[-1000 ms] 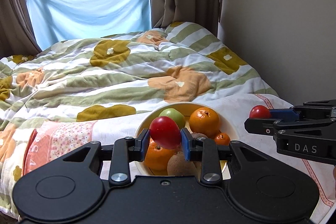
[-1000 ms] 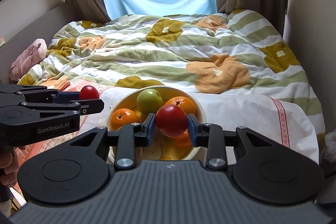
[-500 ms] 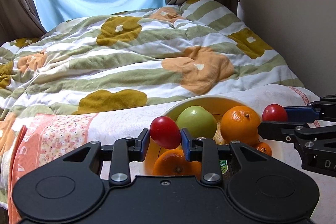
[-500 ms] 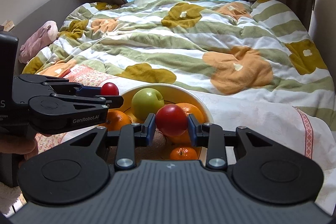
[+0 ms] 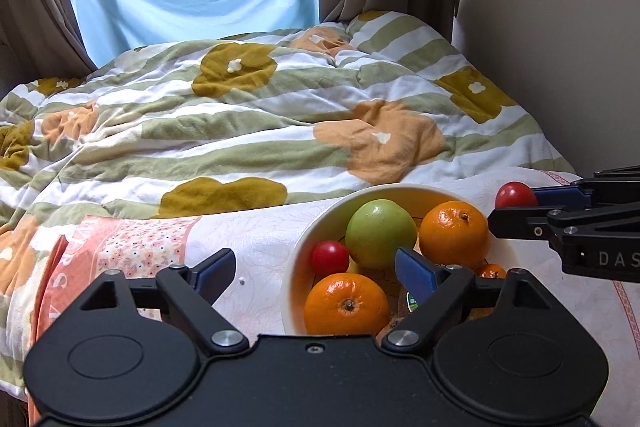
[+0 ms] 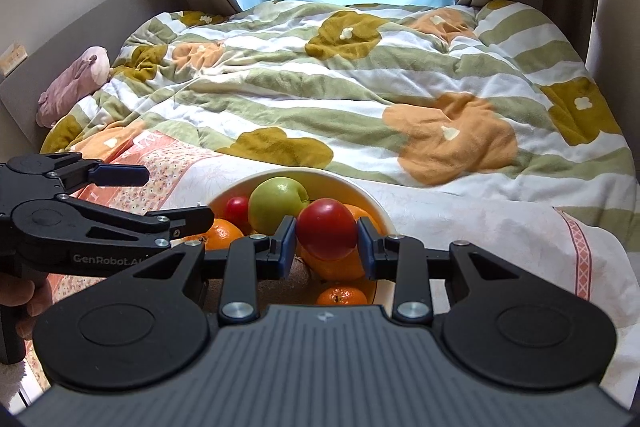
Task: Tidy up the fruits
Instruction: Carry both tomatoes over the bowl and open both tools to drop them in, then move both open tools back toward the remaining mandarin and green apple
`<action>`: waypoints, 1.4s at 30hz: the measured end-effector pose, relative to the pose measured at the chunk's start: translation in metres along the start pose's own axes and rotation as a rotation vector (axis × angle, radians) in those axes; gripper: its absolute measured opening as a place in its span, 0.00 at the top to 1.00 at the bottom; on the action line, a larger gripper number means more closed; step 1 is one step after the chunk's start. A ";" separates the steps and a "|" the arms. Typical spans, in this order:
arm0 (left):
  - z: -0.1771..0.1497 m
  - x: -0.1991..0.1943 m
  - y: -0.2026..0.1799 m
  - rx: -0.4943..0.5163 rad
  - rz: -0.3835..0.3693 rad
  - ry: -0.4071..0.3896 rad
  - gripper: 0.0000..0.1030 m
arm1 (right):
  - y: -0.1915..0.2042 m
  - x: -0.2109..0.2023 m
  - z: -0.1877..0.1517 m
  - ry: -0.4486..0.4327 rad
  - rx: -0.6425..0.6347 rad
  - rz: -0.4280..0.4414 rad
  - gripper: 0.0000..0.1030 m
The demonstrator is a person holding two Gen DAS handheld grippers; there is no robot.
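A cream bowl (image 5: 320,223) sits on the bed and holds a green apple (image 5: 380,233), oranges (image 5: 346,305) and a small red fruit (image 5: 330,258) at its left side. My left gripper (image 5: 316,273) is open and empty just above the bowl's near left rim. My right gripper (image 6: 326,241) is shut on a second red fruit (image 6: 326,233) and holds it over the bowl (image 6: 372,203). It shows at the right in the left wrist view (image 5: 516,195). The left gripper also shows at the left in the right wrist view (image 6: 176,197).
The bowl rests on a white and pink floral cloth (image 5: 248,239) over a striped flower duvet (image 5: 240,131). A wall (image 5: 560,27) runs along the right. A pink plush toy (image 6: 76,83) lies at the bed's left edge.
My left gripper has opened and let go of its red fruit, which now lies in the bowl beside the green apple. My right gripper still holds its red fruit, closer over the bowl.
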State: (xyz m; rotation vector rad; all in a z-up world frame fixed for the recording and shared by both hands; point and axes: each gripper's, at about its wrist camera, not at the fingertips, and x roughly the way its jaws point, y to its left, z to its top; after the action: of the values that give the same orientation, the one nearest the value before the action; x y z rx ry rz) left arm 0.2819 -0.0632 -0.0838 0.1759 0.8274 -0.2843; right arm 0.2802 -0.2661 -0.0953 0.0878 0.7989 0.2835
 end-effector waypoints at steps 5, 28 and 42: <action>-0.008 -0.016 -0.002 -0.007 -0.002 -0.001 0.13 | 0.006 0.003 0.009 0.006 -0.042 0.039 0.54; -0.029 -0.041 0.013 -0.035 0.045 0.013 0.13 | 0.044 0.047 0.015 0.081 -0.099 0.156 0.00; -0.029 -0.068 0.019 -0.027 0.034 -0.035 0.13 | 0.049 0.002 0.015 0.018 -0.082 0.089 0.00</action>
State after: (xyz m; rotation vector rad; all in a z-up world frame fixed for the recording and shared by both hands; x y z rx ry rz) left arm 0.2240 -0.0252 -0.0517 0.1594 0.7925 -0.2434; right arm 0.2819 -0.2183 -0.0768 0.0435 0.8010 0.4009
